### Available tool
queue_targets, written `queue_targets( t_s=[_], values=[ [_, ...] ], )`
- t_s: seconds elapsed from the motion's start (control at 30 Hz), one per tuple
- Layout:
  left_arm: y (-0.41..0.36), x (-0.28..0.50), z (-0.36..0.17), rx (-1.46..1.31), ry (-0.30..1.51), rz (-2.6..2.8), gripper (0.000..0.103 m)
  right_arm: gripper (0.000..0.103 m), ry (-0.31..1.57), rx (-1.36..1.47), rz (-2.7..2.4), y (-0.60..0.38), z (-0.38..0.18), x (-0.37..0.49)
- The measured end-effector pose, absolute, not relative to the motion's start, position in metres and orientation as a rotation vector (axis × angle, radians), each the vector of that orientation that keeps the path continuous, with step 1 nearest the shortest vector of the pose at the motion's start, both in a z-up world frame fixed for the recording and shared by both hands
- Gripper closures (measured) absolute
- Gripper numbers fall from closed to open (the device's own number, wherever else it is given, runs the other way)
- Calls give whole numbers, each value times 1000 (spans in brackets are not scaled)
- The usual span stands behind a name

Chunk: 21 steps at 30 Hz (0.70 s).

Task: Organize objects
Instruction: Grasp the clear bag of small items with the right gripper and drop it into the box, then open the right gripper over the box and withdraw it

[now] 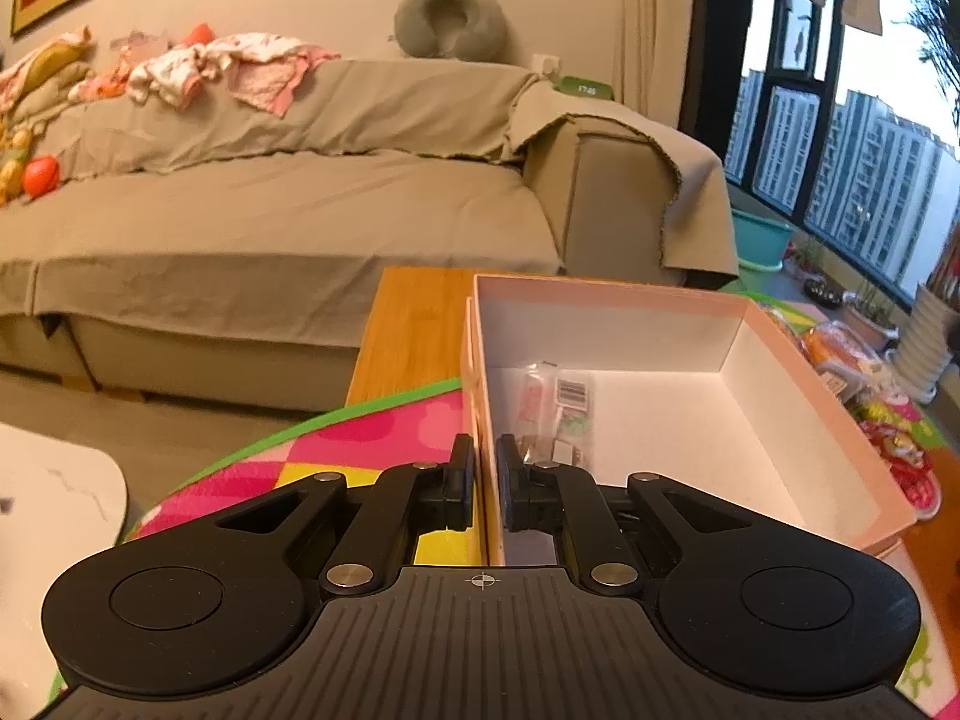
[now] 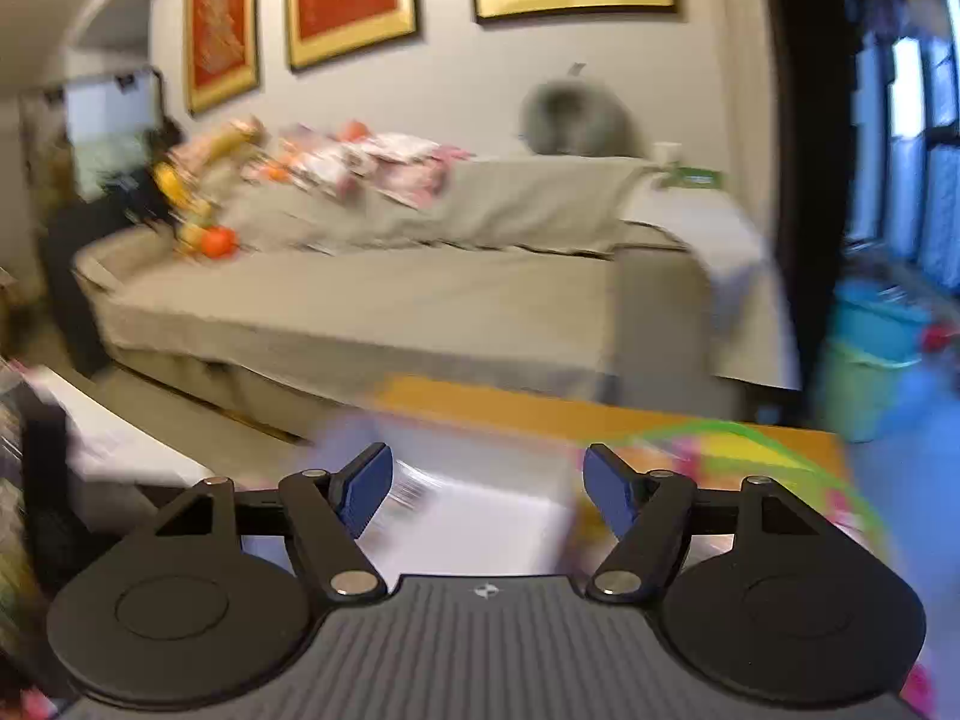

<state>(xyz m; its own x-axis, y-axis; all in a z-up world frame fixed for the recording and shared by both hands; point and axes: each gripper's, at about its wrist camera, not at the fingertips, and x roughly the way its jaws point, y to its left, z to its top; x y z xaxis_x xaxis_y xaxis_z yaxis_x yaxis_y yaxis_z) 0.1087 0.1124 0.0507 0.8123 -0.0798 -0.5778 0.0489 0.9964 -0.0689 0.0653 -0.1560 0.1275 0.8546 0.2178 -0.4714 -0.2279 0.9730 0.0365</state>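
A pink box (image 1: pixel 810 372) with a white inside stands open on the colourful mat (image 1: pixel 372 450). Several small packets (image 1: pixel 555 414) lie in its near left corner. My left gripper (image 1: pixel 486 474) is shut on the box's left wall, one black finger outside and one inside. In the right wrist view, which is blurred, my right gripper (image 2: pixel 489 480) stands open, its blue pads (image 2: pixel 369 489) wide apart with nothing between them. It hangs above a blurred white surface (image 2: pixel 480 534); whether that is the box I cannot tell.
A wooden table (image 1: pixel 414 330) carries the mat and box. A covered sofa (image 1: pixel 300 204) with clothes and toys lies beyond. Bright snack packets (image 1: pixel 894 444) sit right of the box. A white tabletop (image 1: pixel 54 492) is at the left and a teal tub (image 1: pixel 762 237) stands by the window.
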Motion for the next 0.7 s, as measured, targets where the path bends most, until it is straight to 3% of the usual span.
queue_targets(
  t_s=[0.33,0.7],
  values=[
    [115,110,50,-86,642,-64,93,26,687,-66,30,-223,50,34],
    [116,109,49,-86,644,-71,92,24,681,-36,42,-222,59,54]
  ],
)
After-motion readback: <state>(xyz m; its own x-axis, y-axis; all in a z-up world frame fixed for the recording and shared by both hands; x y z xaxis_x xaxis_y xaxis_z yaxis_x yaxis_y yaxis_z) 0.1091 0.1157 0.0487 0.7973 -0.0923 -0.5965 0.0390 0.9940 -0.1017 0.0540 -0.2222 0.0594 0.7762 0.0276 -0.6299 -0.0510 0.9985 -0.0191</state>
